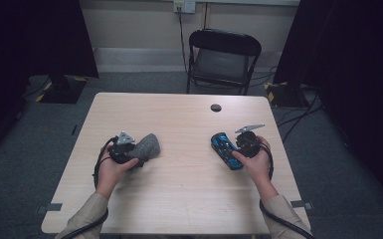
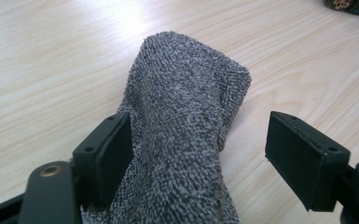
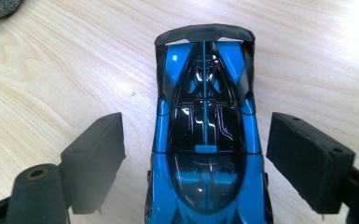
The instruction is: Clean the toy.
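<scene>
High view: on the pale wooden table (image 1: 179, 189), the left gripper (image 1: 129, 155) sits at a rolled grey terry cloth (image 1: 145, 146), the right gripper (image 1: 236, 149) at a long blue-and-black toy race car (image 1: 226, 150).

Left gripper view: the cloth (image 2: 186, 126) runs lengthwise away between spread jaws, touching one pad, clear of the other.

Right gripper view: the car (image 3: 205, 140) lies lengthwise between spread jaws, untouched; closing them would grip its flanks.

A pale wooden bench (image 1: 179, 184) with rounded corners carries two things. A grey terry cloth (image 1: 145, 146), bunched into a roll, lies toward its left side. A blue and black toy car (image 1: 225, 149) rests toward the right. A dark round hole (image 1: 216, 107) sits near the far edge.
</scene>
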Demonstrator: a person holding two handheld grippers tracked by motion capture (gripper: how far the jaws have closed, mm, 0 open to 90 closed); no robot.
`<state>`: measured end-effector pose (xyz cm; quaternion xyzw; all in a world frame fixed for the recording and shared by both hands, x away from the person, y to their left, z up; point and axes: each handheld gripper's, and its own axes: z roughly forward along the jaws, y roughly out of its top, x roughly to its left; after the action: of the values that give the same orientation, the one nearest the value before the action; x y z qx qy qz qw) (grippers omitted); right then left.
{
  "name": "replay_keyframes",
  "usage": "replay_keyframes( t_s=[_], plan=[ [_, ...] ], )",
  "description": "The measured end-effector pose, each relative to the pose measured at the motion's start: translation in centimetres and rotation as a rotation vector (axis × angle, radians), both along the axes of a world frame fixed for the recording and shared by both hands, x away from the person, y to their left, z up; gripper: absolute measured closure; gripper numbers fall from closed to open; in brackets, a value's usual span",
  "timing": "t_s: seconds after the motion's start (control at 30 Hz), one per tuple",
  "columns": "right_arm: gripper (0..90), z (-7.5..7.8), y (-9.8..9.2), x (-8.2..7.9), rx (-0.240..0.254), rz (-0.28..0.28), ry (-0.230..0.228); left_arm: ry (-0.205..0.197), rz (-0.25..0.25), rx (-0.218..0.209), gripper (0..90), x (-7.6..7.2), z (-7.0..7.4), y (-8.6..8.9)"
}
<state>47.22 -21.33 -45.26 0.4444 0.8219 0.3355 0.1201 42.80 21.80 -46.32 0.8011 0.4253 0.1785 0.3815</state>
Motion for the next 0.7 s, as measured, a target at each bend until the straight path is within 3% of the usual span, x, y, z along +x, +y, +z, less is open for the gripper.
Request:
replay_keyframes(
  t_s=[0.4, 0.7],
  plan=[
    [16.3, 0.7, -0.3, -1.0, 0.022, 0.015, -0.003, -0.002, 0.006, -0.020, 20.1, -0.8, 1.0, 0.6],
    [16.3, 1.0, -0.5, -1.5, 0.035, 0.018, -0.015, -0.001, -0.003, -0.010, 17.1, -1.3, 1.3, 0.7]
  ],
)
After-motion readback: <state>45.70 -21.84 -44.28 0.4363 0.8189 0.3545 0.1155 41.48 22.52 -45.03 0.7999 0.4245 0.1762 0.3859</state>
